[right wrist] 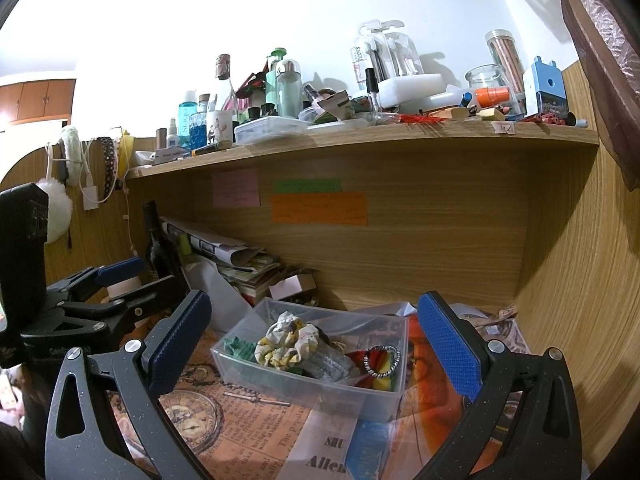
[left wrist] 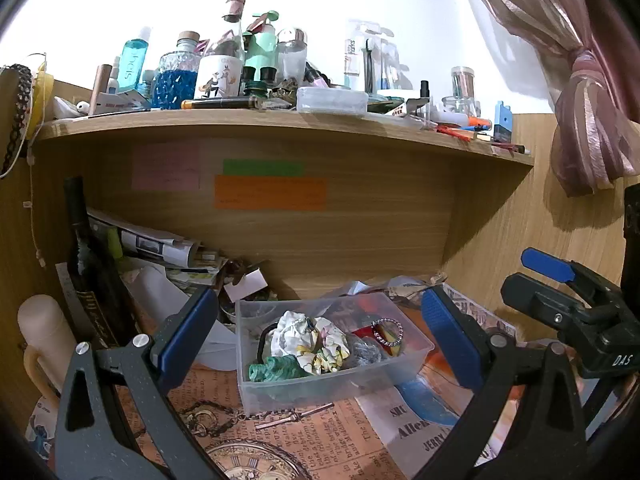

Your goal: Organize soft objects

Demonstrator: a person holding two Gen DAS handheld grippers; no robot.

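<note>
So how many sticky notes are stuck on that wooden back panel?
3: a pink note on the left, a green note beside it, and an orange note just below the green.

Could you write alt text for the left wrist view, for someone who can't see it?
A clear plastic box of fabric scrunchies and a beaded ring sits on a newspaper-print desk mat, framed by the open left tool. Above, a wooden shelf is crowded with bottles; the right tool shows at right.

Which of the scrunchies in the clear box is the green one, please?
The green scrunchie lies at the box's front left corner, beside the white floral one.
</note>
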